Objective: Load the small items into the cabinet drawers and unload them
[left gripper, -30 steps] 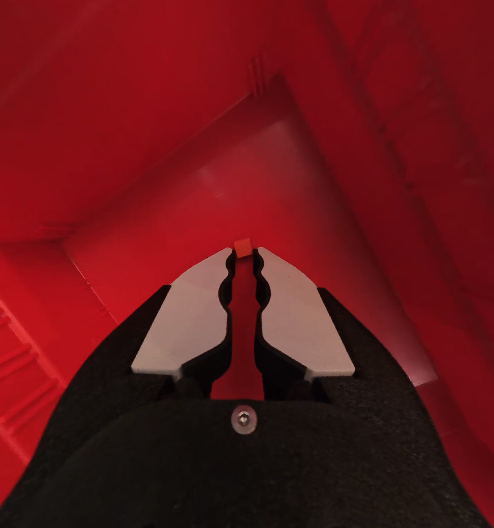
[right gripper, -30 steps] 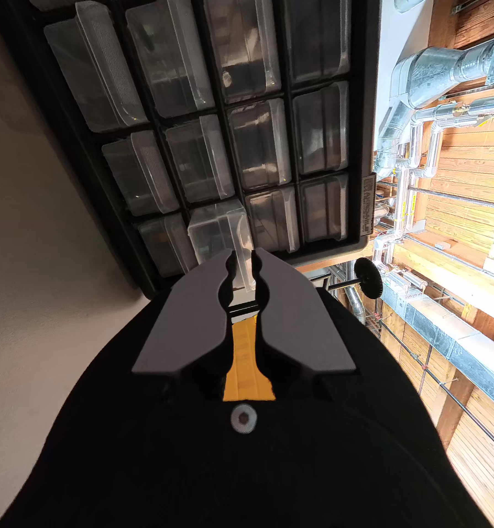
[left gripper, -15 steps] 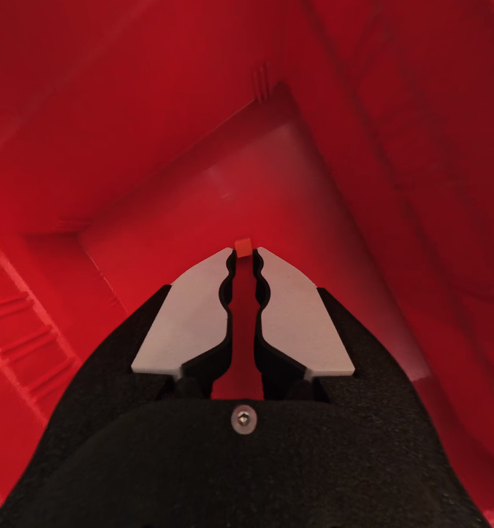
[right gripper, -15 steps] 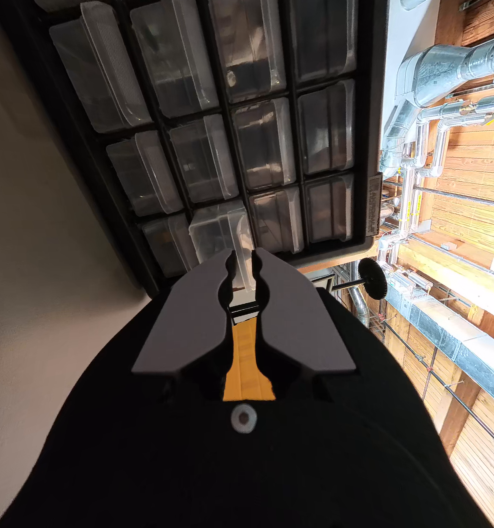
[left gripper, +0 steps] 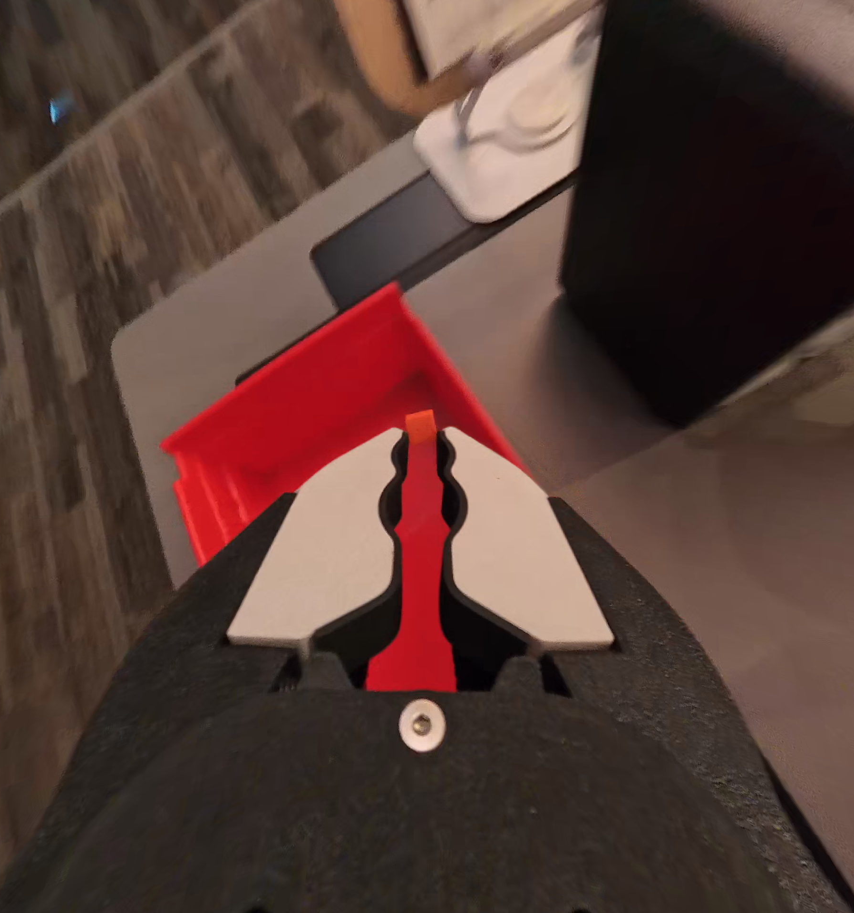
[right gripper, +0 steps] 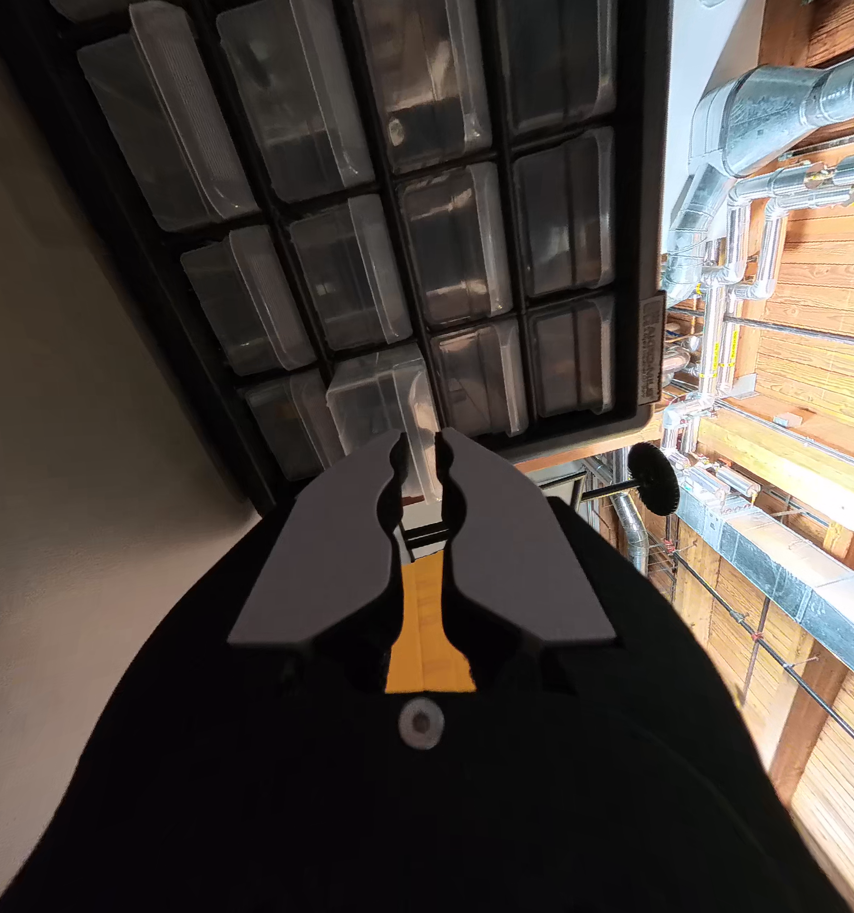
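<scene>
Left gripper (left gripper: 422, 432): its pale fingertips pinch a small orange block (left gripper: 421, 428) at the very tips, at frame centre.
Red bin (left gripper: 316, 395): an open red plastic bin lies just beyond and below the fingertips, left of centre, on a grey tabletop (left gripper: 687, 568); the block is seen against the bin's far corner, and whether it touches the bin cannot be told.
Dark shapes: a flat dark slab (left gripper: 390, 237) lies on the table behind the bin; a large black blurred object (left gripper: 711, 222) fills the upper right.
Floor: wood-patterned flooring (left gripper: 69, 247) runs down the left side, blurred.
Right gripper (right gripper: 422, 435): its grey fingers stand nearly pressed together with a narrow gap, pinching nothing visible.
Drawer cabinet (right gripper: 632, 346): a black cabinet of clear plastic drawers fills the upper half of the right wrist view.
Pulled drawer (right gripper: 380, 400): one clear drawer near the frame's centre sticks out from its row, just beyond the right fingertips.
Background: silver ducts (right gripper: 761, 123) and timber planking lie on the right.
</scene>
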